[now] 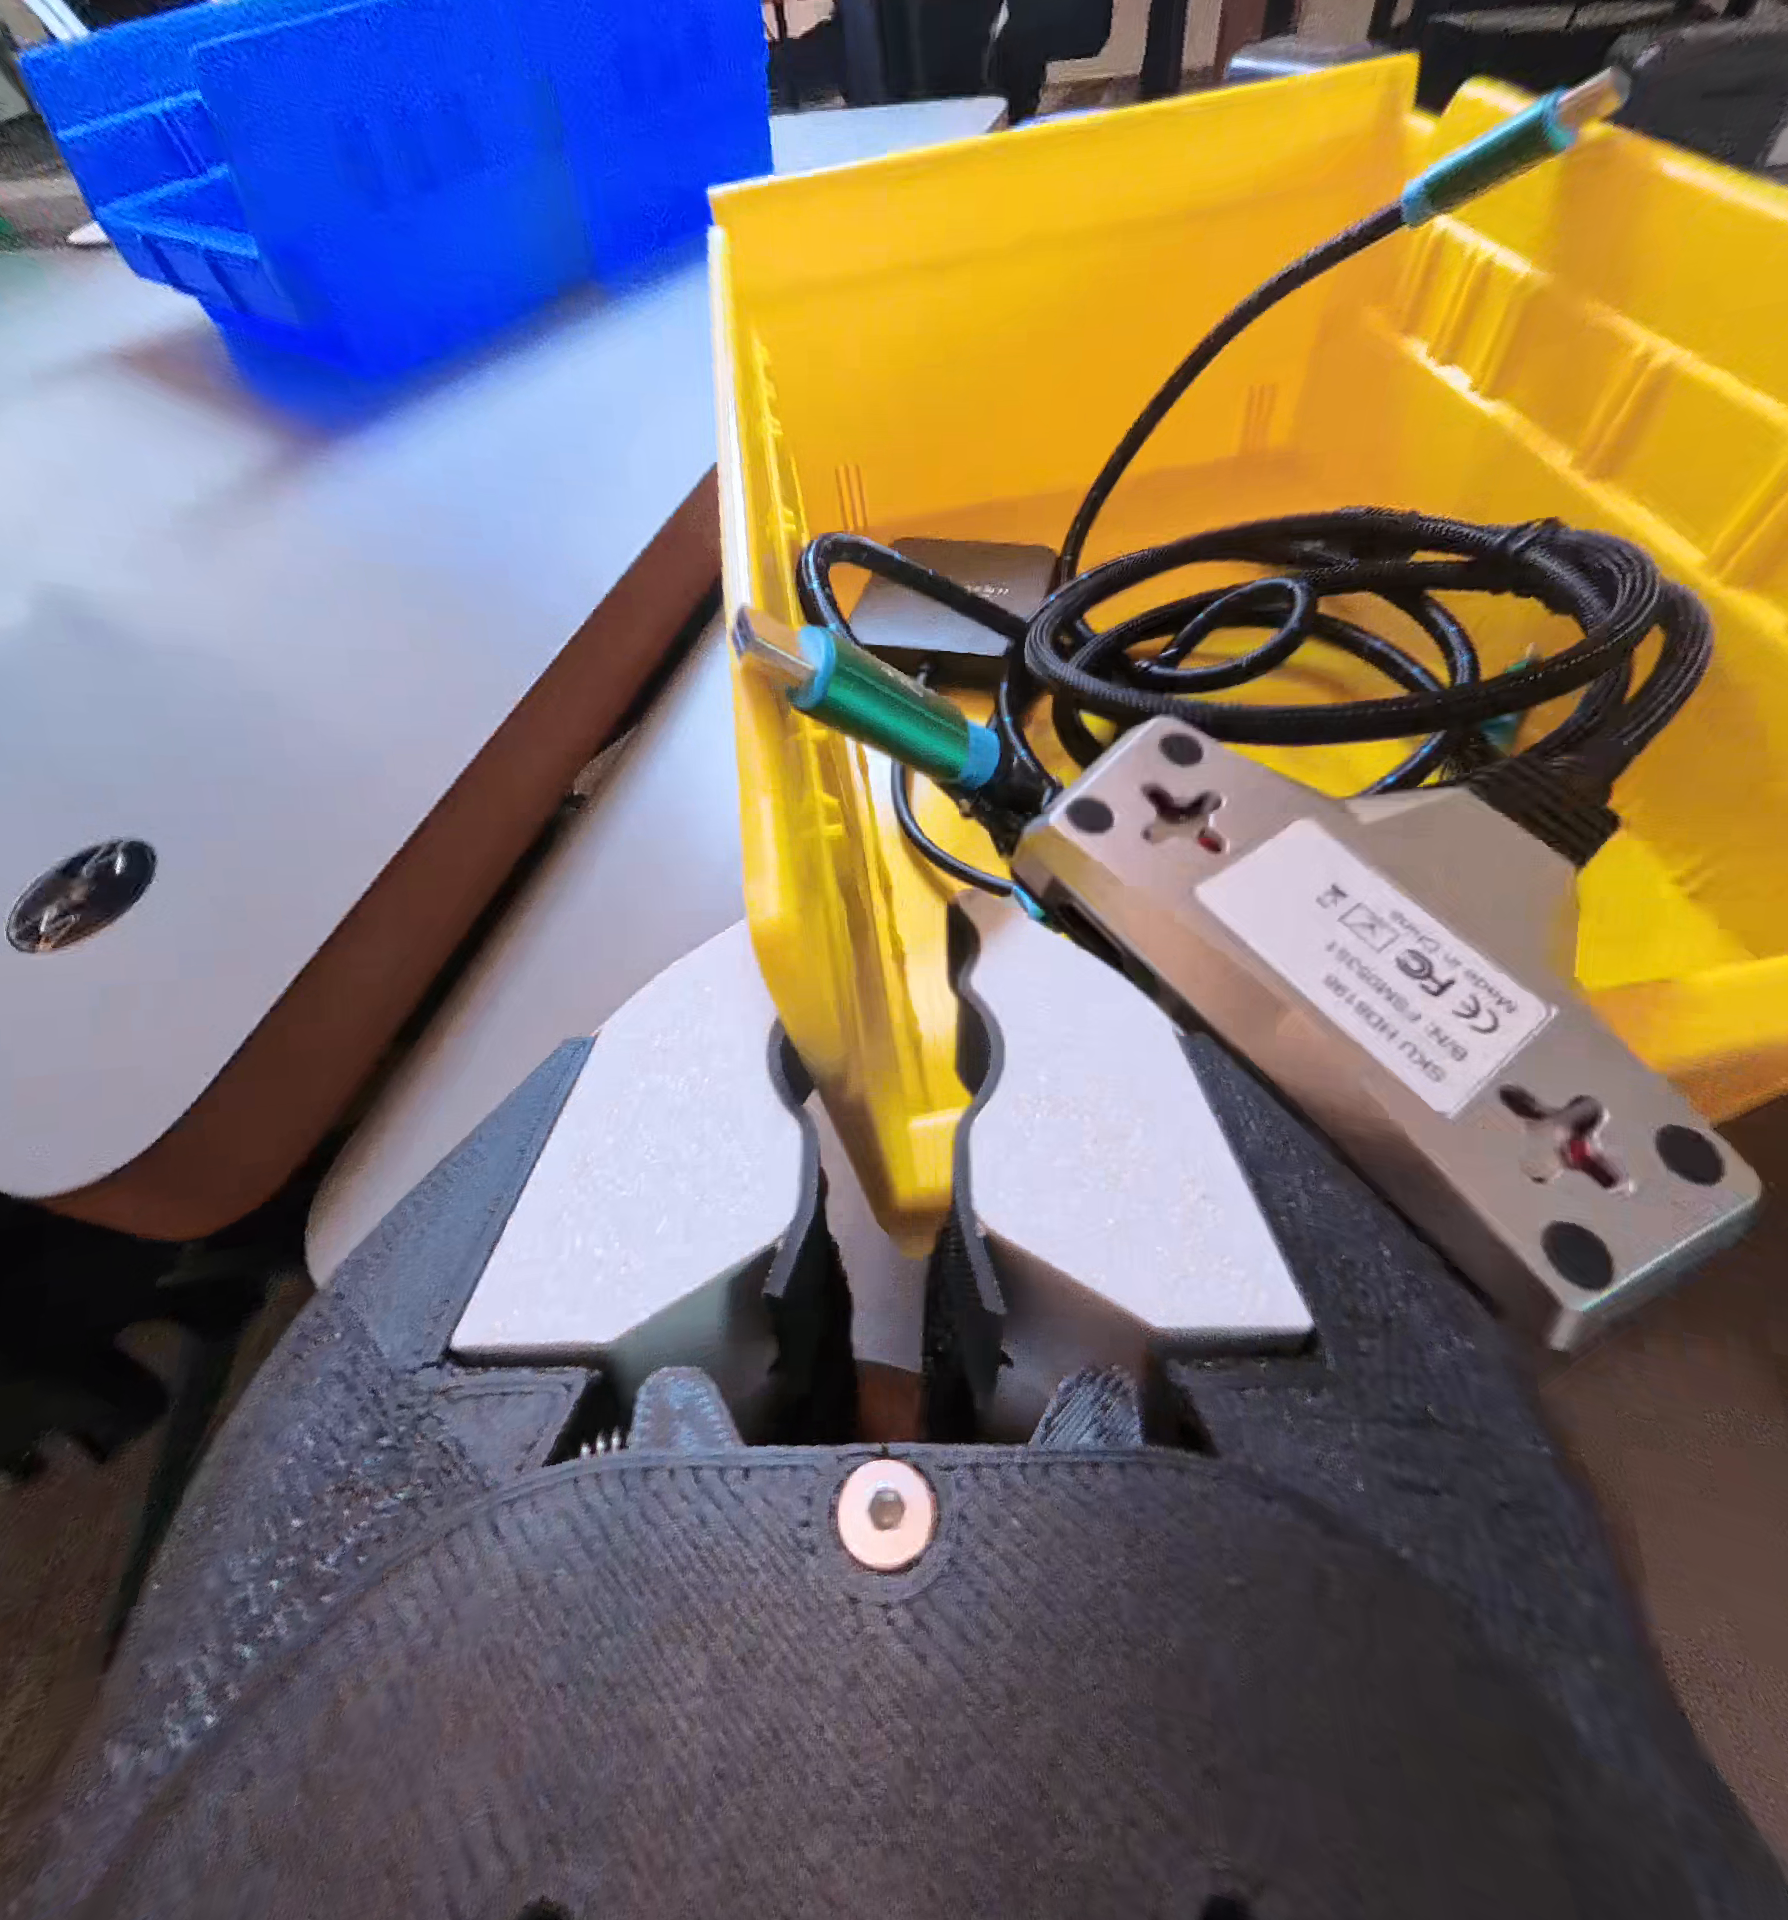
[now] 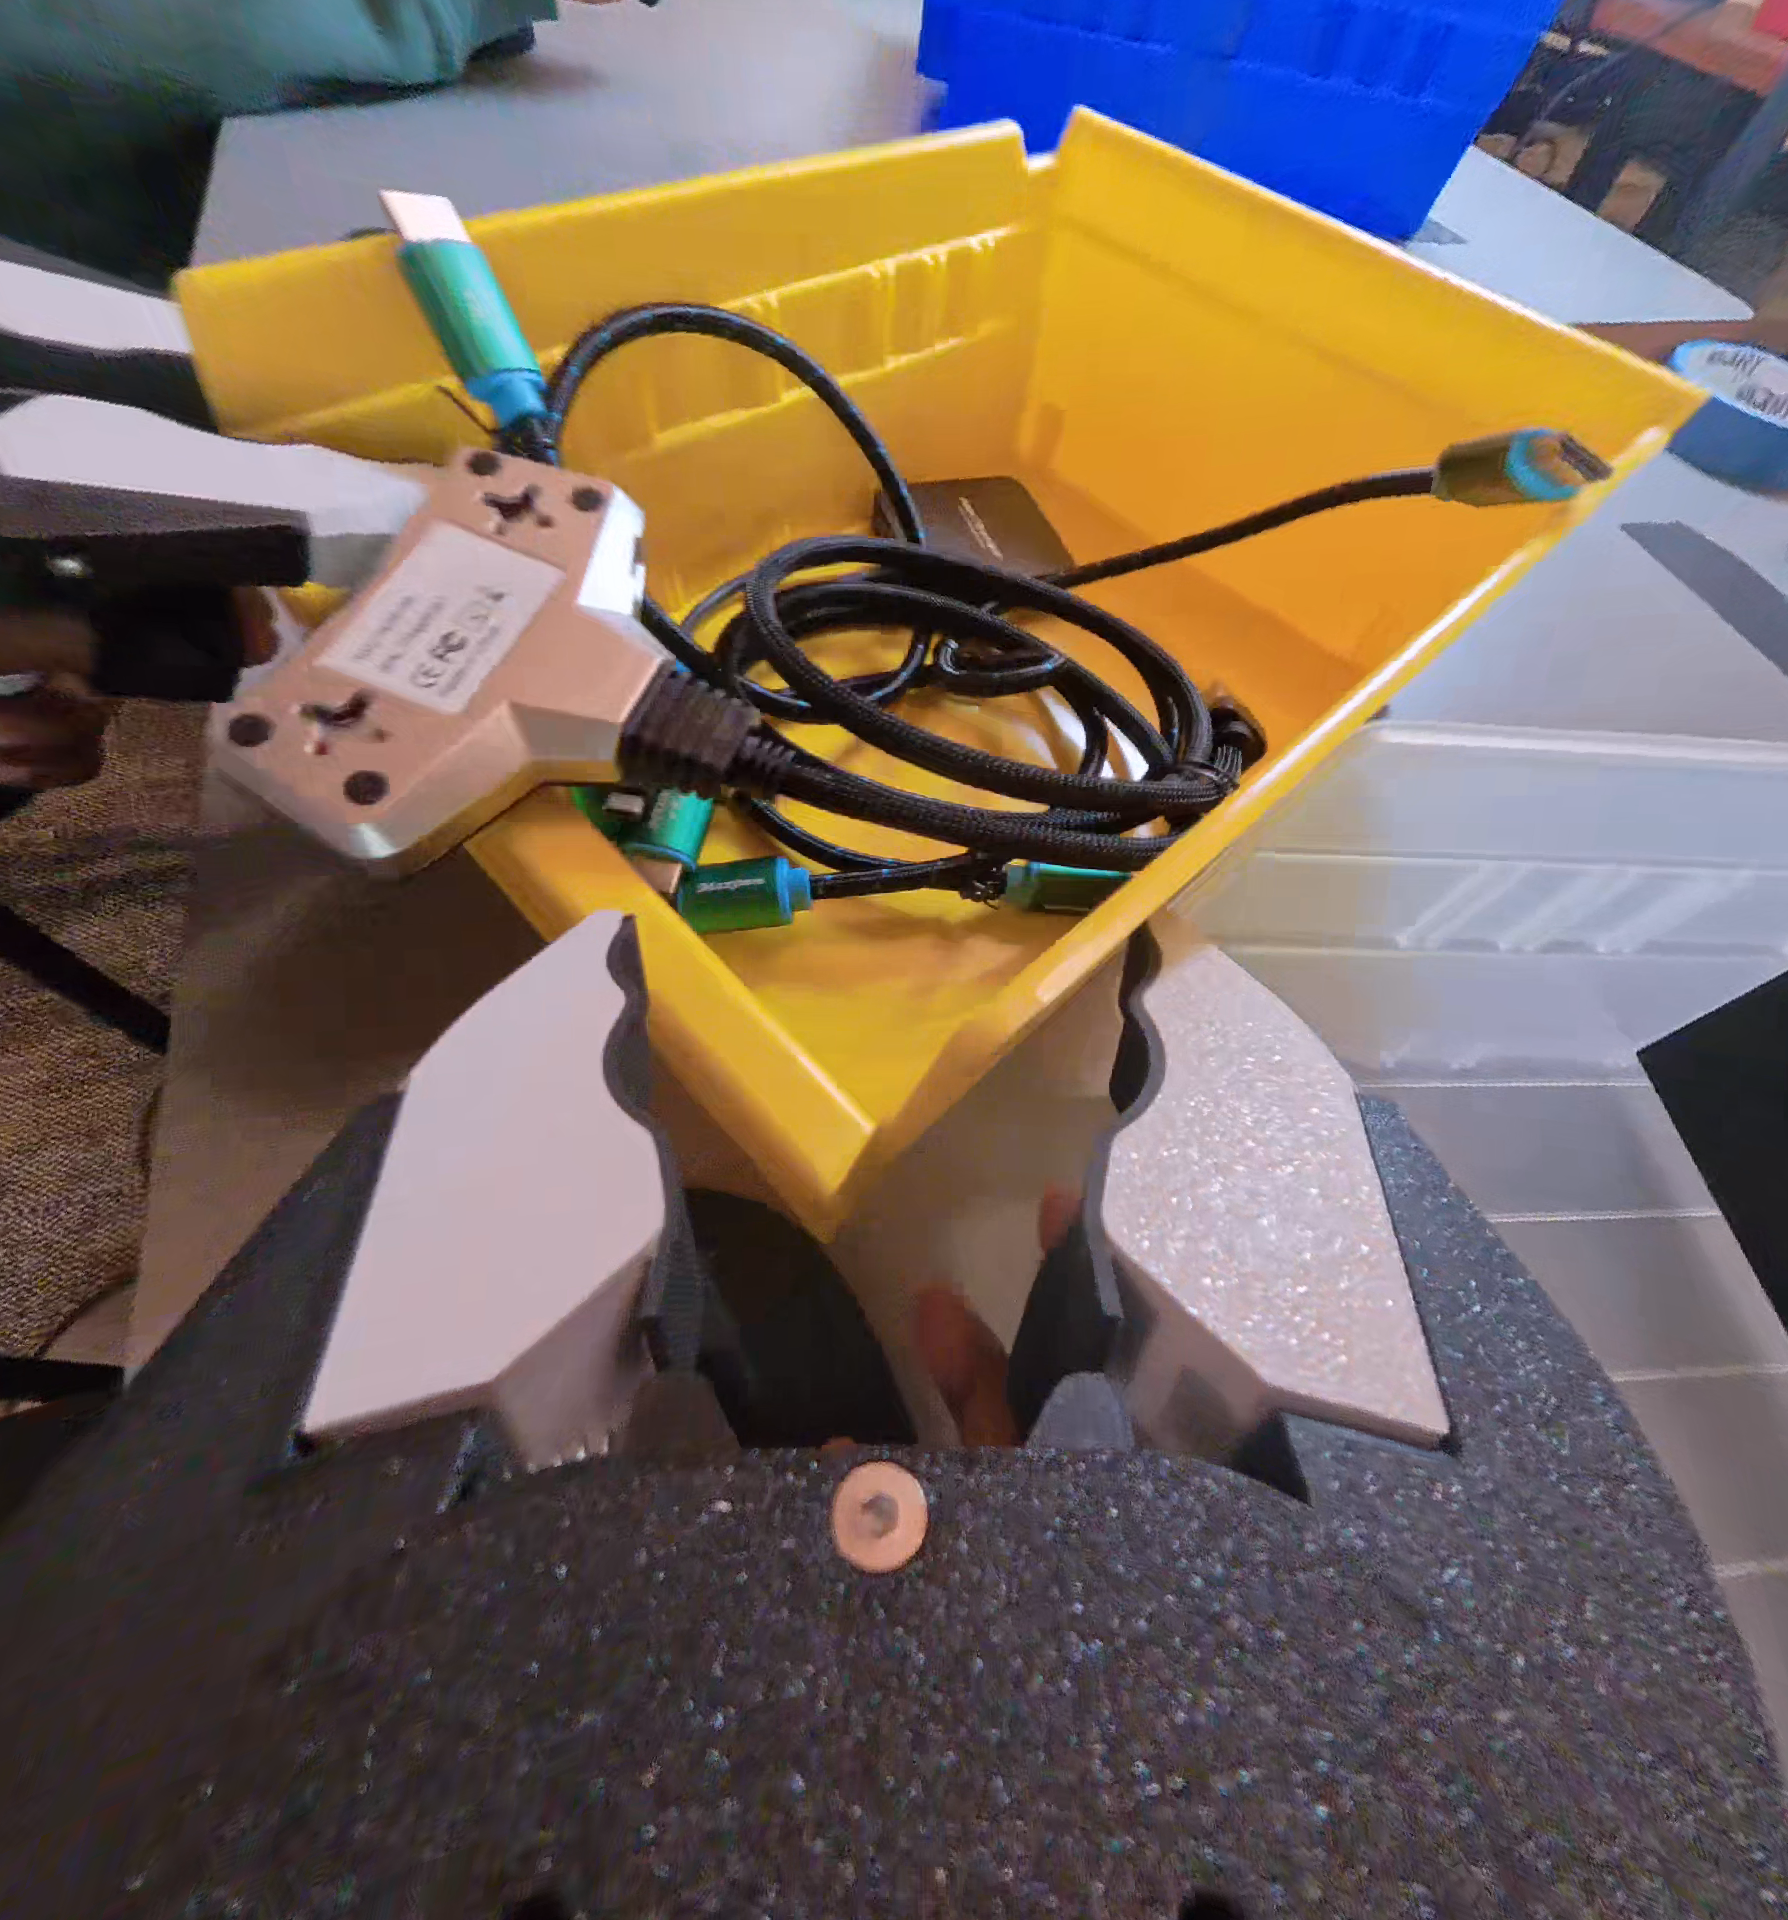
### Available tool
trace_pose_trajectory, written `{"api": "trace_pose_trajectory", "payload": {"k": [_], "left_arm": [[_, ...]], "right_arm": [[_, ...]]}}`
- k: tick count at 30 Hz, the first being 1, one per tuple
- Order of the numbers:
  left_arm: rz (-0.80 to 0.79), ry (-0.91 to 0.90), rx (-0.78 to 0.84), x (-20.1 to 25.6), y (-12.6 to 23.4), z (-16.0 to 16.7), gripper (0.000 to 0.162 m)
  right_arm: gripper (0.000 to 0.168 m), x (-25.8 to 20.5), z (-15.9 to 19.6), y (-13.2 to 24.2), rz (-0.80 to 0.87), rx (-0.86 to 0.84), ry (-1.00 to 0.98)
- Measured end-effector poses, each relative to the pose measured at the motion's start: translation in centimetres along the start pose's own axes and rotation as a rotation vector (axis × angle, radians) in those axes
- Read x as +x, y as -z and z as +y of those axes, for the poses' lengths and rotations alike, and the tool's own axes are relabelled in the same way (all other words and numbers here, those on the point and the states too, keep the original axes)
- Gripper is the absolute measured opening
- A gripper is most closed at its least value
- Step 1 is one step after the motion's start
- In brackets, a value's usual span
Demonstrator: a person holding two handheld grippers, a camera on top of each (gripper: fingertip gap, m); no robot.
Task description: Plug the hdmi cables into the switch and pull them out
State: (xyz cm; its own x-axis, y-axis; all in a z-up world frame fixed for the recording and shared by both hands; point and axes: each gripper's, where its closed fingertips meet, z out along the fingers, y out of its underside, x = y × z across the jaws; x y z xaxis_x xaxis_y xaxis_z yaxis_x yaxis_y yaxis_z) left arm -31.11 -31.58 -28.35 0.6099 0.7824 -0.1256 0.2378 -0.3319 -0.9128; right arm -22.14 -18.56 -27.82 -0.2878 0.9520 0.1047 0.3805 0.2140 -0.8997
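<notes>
Here, the switch (image 1: pixel 1378 997) hangs underside up over the near rim of the yellow bin (image 1: pixel 1025 343), its white sticker and four dark feet showing. From my right wrist view, my left gripper (image 2: pixel 350 520) seems to touch the switch's outer end; whether it actually holds it I cannot tell. In the left wrist view those fingers (image 1: pixel 651 1132) stand close together astride the bin's corner wall, with the switch just to their right. A thick black lead leaves the switch and runs into the coil of cables (image 2: pixel 973 686) lying in the bin. One green plug (image 1: pixel 879 707) pokes up over the rim beside the switch, a second plug (image 2: pixel 1524 468) sticks out past the far rim on a stiff length of cable, and more green plugs (image 2: pixel 744 894) lie on the bin floor beneath the switch. A small dark box (image 2: pixel 983 520) sits deeper in the bin. My right gripper (image 2: pixel 879 997) is spread wide and holds nothing, its fingers (image 2: pixel 526 1143) either side of the bin's near corner. The bin sits on a grey table (image 1: pixel 246 623), a blue bin (image 1: pixel 402 187) behind it and a blue tape roll (image 2: pixel 1763 416) to the right.
</notes>
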Motion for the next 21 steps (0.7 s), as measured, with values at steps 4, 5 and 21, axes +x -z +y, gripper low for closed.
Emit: {"api": "trace_pose_trajectory", "payload": {"k": [4, 5, 21], "left_arm": [[-0.064, -0.081, 0.052, -0.9, 0.8, -1.2, 0.025], [-0.102, -0.085, 0.066, -1.7, 1.7, -1.6, 0.026], [0.195, -0.097, 0.55, 8.6, 11.7, -12.7, 0.03]], "right_arm": [[0.085, -0.6, -0.7, 4.7, 0.006, 0.014, 0.177], [0.081, 0.0, -1.1, 6.5, 0.063, 0.038, 0.255], [0.072, 19.6, 11.7, 24.2, 0.843, -0.431, 0.163]]}}
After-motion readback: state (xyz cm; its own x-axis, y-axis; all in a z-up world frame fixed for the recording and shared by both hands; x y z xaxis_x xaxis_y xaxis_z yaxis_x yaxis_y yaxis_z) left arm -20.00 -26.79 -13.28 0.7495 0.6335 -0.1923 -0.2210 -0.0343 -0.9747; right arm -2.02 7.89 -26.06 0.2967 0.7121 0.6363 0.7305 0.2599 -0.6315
